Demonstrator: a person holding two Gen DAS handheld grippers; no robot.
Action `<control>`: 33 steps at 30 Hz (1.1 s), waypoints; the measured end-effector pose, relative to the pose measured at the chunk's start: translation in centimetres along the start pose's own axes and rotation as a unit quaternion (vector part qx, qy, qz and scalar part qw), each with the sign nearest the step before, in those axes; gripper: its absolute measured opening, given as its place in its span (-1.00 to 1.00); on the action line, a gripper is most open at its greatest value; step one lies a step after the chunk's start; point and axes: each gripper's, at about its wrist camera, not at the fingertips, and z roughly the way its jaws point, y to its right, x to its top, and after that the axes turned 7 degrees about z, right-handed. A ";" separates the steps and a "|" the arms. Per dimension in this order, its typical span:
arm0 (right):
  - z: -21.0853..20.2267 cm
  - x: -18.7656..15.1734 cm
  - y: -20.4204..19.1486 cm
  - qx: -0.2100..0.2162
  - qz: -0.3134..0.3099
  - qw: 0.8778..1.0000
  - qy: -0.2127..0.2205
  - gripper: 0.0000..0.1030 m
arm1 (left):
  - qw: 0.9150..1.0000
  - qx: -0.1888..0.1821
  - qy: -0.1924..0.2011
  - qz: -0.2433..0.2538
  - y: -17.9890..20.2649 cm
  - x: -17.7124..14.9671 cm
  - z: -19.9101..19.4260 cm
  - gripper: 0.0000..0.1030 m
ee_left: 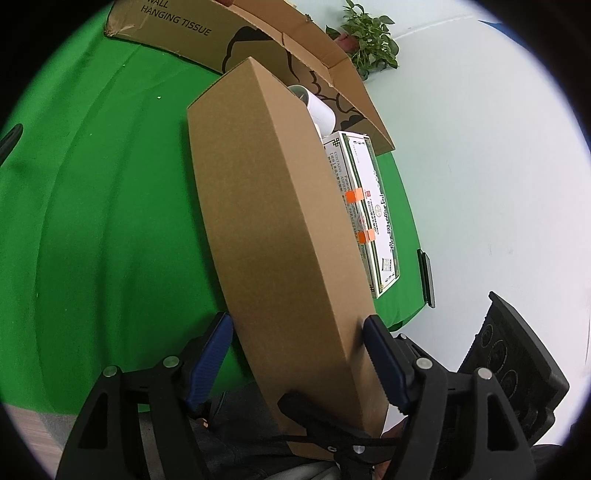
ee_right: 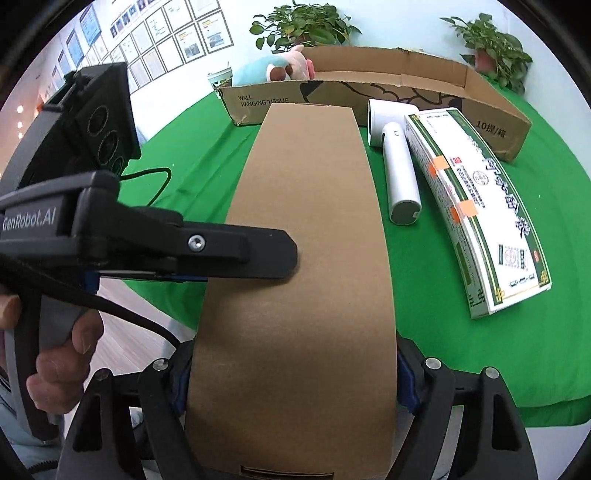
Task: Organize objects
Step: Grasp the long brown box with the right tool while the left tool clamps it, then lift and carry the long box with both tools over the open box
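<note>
The right gripper (ee_right: pixel 293 380) is closest. Its 2 blue pads sit on the 2 long sides of a long brown box (ee_right: pixel 306 258), clamped on it at the near end. The jaws are wide because the box is wide. The box is flat and plain, and it stretches away over the green table (ee_right: pixel 461 350).

The left gripper (ee_left: pixel 299 354) comes at the same box from the side. In its own view, 1 blue pad (ee_left: pixel 384 362) touches the edge of the box. The other blue pad (ee_left: pixel 210 358) stands off from the box with green showing between them. So these jaws are apart, with the box between them but not squeezed. A hand (ee_right: pixel 59 354) holds this gripper's handle.

Just beside the box lies a white handheld device (ee_right: pixel 397 166). Next to that lies a green and white box (ee_right: pixel 476 206) with 2 bits of orange tape. All 3 things lie side by side on the table.

Farther back stands a big open cardboard box (ee_right: pixel 373 83). A soft toy (ee_right: pixel 273 68) peeks over its edge. Behind it are 2 leafy plants (ee_right: pixel 303 26).
</note>
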 end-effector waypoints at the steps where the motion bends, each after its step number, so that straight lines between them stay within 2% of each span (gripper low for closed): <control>1: -0.3 -0.2 0.1 0.010 0.008 1.000 0.000 0.53 | 1.000 -0.004 -0.001 -0.004 -0.1 0.0 0.0 0.43; 3: 1.6 1.8 1.1 0.027 0.021 0.999 -0.001 0.53 | 1.000 -0.009 -0.002 -0.009 -0.2 -0.1 -0.1 0.43; 11: 1.9 1.9 1.0 0.037 0.025 0.999 0.005 0.53 | 1.000 0.006 0.003 -0.005 0.0 -0.3 -0.8 0.43; 18: 2.3 2.3 -0.5 0.029 0.027 0.999 0.016 0.52 | 1.000 0.018 0.014 0.013 -0.4 0.2 -2.3 0.40; 28: -0.8 4.5 -3.4 0.005 0.017 0.996 0.092 0.52 | 0.996 0.030 0.062 0.062 2.0 2.9 -5.9 0.40; 33: -4.0 6.7 -4.6 -0.011 0.012 0.986 0.163 0.52 | 0.986 0.031 0.097 0.130 5.6 5.4 -9.4 0.41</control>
